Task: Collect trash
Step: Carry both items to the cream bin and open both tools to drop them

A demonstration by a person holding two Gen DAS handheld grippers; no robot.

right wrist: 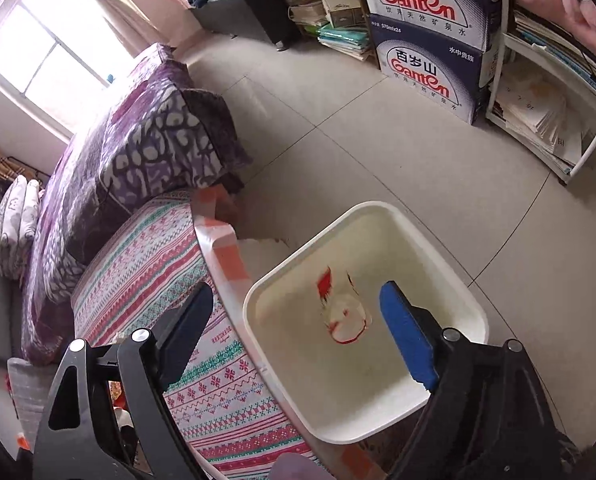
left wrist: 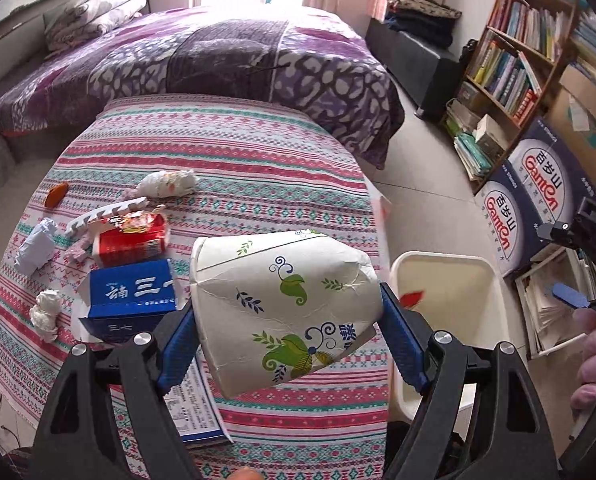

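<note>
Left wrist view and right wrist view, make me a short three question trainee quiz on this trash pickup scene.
1. True or false: the left gripper is shut on the paper cup.
2. What lies inside the white bin?
A. blue box
B. clear wrapper with red print
C. nothing
3. Fill in: the right gripper has its fingers ____, with nothing between them.

Key:
1. True
2. B, the wrapper
3. open

White, green-leafed paper cup [left wrist: 286, 308]
</note>
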